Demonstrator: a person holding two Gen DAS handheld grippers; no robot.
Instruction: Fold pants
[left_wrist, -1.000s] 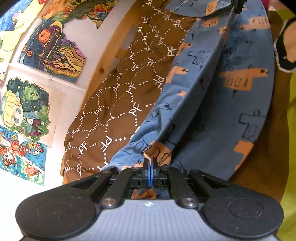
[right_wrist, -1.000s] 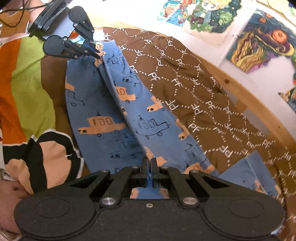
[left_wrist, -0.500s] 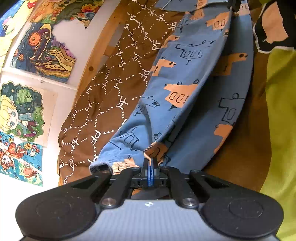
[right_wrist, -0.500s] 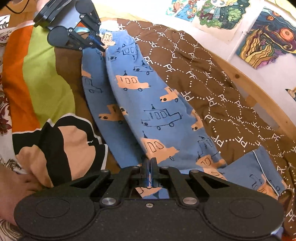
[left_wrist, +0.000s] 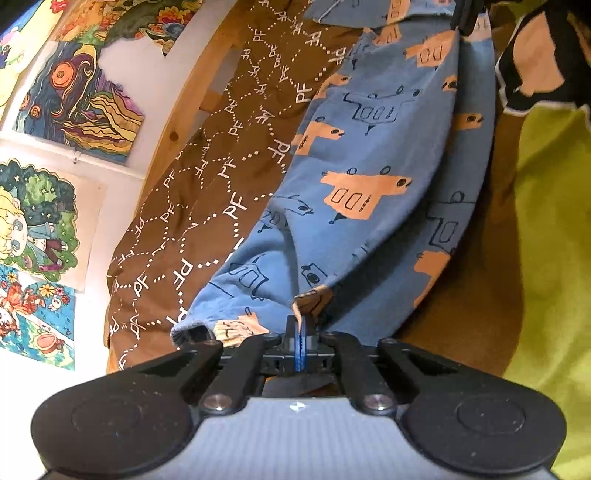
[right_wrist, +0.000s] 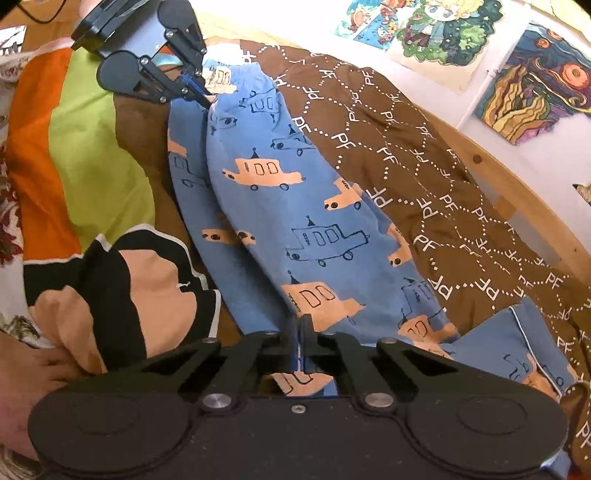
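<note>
Black jaws of your left claw (left_wrist: 300, 325) are clenched on one end of the blue car-print pants (left_wrist: 373, 192); your right claw (right_wrist: 303, 325) pinches the opposite end, seemingly the waistband. Between them the pants lie lengthwise on the brown bedspread (right_wrist: 424, 177), beside a striped blanket (right_wrist: 92, 140).

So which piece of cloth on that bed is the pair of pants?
Start at the brown quilt with white PF lettering beside the wooden bed rail. Along its edge lie the pants, pinched at either end by the left gripper and right gripper. They are blue, printed with orange and outlined cars.
</note>
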